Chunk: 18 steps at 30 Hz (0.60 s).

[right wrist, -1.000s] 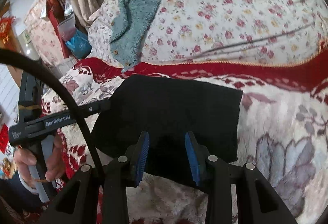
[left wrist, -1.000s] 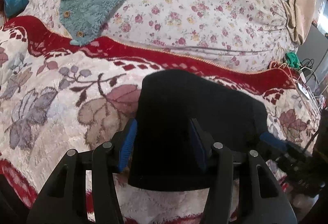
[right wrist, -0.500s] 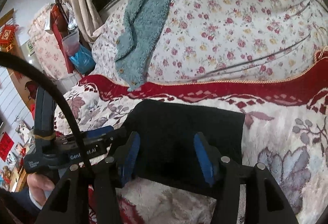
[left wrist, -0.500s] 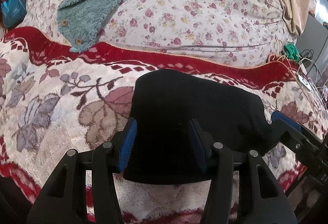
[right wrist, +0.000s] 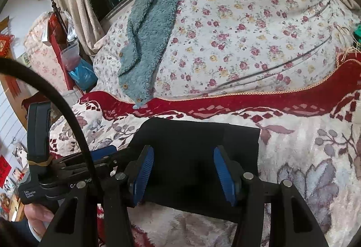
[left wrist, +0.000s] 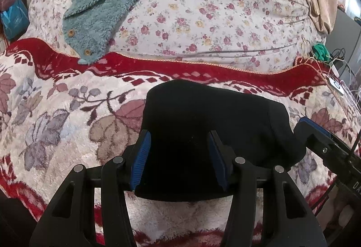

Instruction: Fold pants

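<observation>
A floral quilt (left wrist: 214, 10) fills the far side of the bed, with a teal fleece (left wrist: 108, 5) draped over it, and nearer lies a red-bordered blanket (left wrist: 56, 116). The black pants (left wrist: 203, 116) lie on that blanket as a compact folded rectangle. The left gripper (left wrist: 178, 154) and right gripper (right wrist: 183, 175) both hang over its near edge with fingers apart, gripping nothing — on the left gripper's body, seen from the right wrist, the small print reads "Data Acquisition System".
</observation>
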{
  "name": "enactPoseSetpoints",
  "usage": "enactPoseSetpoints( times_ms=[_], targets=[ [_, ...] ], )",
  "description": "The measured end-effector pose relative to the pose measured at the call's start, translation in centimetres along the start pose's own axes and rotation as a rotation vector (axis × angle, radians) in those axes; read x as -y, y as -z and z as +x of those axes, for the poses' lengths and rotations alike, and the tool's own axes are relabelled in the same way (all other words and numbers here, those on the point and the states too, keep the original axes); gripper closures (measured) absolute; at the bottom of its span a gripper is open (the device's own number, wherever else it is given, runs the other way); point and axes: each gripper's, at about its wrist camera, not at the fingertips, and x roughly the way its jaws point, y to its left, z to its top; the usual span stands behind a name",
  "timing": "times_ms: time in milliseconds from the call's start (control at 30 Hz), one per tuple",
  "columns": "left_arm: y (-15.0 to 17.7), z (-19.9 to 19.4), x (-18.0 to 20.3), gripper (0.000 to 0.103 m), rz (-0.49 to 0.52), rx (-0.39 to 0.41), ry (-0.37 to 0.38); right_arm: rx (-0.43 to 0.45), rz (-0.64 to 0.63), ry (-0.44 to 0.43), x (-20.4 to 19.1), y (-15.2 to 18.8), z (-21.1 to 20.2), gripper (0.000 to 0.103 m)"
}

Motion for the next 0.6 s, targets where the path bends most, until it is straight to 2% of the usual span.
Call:
enactPoseSetpoints(
  times_ms=[467,600],
  targets=[
    [0.2,-0.1,-0.2,0.052,0.001,-0.002,-0.015,-0.022,0.032,-0.001,0.4,0.3,0.6,0.049],
    [0.1,0.1,-0.8,0.052,-0.008,-0.009,0.002,-0.023,0.059,0.01,1.2,0.2,0.7,0.048]
  ],
)
